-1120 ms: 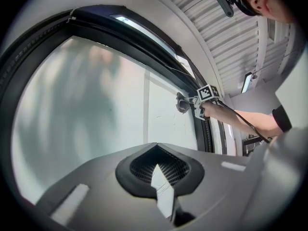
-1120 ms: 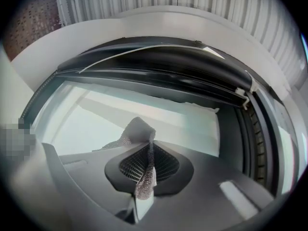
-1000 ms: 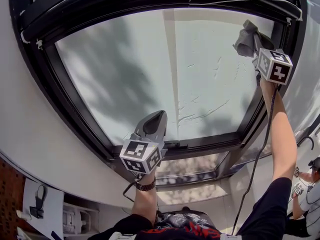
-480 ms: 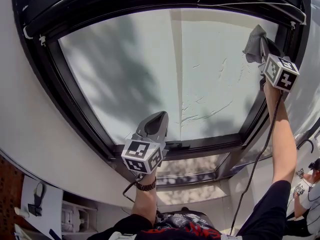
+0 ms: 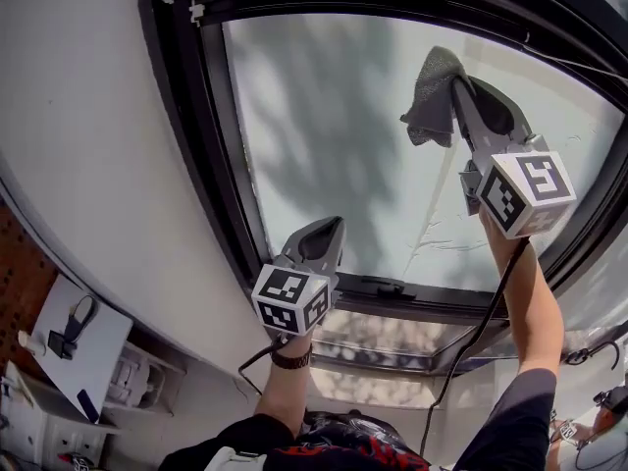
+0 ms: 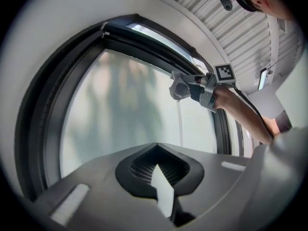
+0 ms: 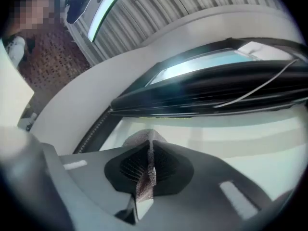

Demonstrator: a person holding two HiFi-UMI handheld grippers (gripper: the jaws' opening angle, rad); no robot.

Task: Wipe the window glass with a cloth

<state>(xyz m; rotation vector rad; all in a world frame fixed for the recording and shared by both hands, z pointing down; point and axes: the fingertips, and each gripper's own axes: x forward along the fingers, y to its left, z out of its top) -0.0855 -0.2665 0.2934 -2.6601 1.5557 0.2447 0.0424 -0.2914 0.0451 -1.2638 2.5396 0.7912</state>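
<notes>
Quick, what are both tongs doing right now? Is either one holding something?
Left tongs: shut, nothing between them.
Right tongs: shut on the grey cloth.

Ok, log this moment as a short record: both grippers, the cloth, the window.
right gripper: jaws shut on the grey textured cloth, raised to the upper part of the pane
cloth state: bunched, seemingly pressed on the glass; contact not certain
left gripper: jaws together, nothing between them, low near the bottom frame
window glass: pale, with mottled shadows and some streaks lower down
black window frame: surrounds the pane
</notes>
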